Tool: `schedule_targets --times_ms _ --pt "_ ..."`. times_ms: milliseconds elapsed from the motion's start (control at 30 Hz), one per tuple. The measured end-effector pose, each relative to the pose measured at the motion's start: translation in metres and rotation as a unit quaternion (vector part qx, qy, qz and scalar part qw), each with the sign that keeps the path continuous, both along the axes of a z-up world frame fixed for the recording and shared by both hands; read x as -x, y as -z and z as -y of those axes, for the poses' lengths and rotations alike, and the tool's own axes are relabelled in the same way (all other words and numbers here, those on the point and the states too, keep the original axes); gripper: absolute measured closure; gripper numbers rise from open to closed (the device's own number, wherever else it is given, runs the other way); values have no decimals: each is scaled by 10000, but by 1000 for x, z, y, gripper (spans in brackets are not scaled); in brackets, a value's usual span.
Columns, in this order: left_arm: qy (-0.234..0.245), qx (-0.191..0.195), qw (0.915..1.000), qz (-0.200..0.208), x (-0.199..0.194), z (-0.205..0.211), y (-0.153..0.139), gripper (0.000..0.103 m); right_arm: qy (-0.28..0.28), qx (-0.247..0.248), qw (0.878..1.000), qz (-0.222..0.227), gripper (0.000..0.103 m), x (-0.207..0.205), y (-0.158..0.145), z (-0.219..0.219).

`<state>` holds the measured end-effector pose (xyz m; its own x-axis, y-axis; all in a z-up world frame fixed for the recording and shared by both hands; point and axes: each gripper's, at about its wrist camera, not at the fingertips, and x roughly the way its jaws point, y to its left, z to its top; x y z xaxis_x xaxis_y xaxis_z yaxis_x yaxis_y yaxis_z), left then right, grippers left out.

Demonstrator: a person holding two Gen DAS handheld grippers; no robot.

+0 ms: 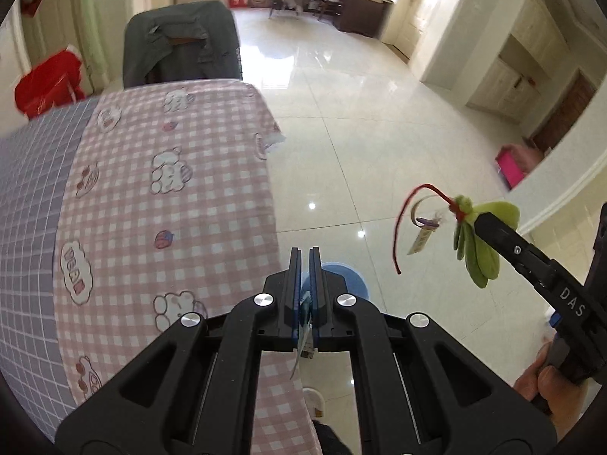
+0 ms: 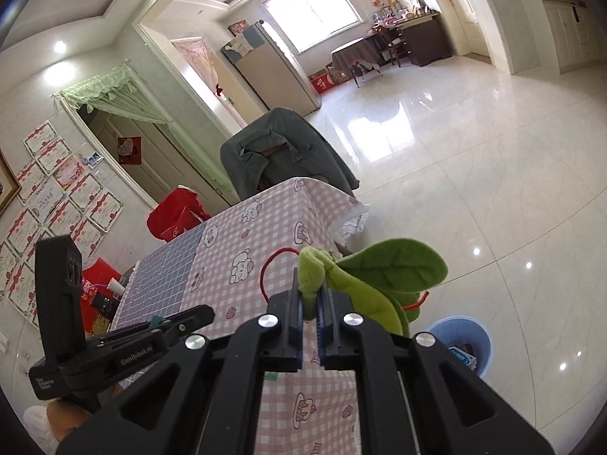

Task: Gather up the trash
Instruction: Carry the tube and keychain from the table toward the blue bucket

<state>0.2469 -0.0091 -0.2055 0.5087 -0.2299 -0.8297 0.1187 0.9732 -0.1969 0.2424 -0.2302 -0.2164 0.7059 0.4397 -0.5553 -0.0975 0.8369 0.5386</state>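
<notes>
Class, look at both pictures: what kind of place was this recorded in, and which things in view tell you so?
Most likely a family home, in an open dining or living area. Signs: a table with a pink checked tablecloth, a jacket-draped chair, a fridge by the window, and certificates on the wall.

Glossy pale tiled floor, bright window, checked-cloth table, jacket-draped chair.
</notes>
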Motion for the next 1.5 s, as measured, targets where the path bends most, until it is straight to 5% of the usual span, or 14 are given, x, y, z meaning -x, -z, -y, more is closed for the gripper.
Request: schedule_targets --times_ms 133,467,1000,1500 --pt "-406 554 9975 -136 0 -44 4 99 -141 -62 9999 -5 97 -5 2 -7" --pt "-1024 545 9931 -136 1 -96 2 99 -410 -128 9990 -81 97 -16 9 -32" --pt "197 538 9983 -61 -45 56 9 98 43 -9 9998 -211 97 -7 12 24" --pt "602 259 9973 -325 -63 127 35 98 398 -61 9984 -393 97 -7 30 72"
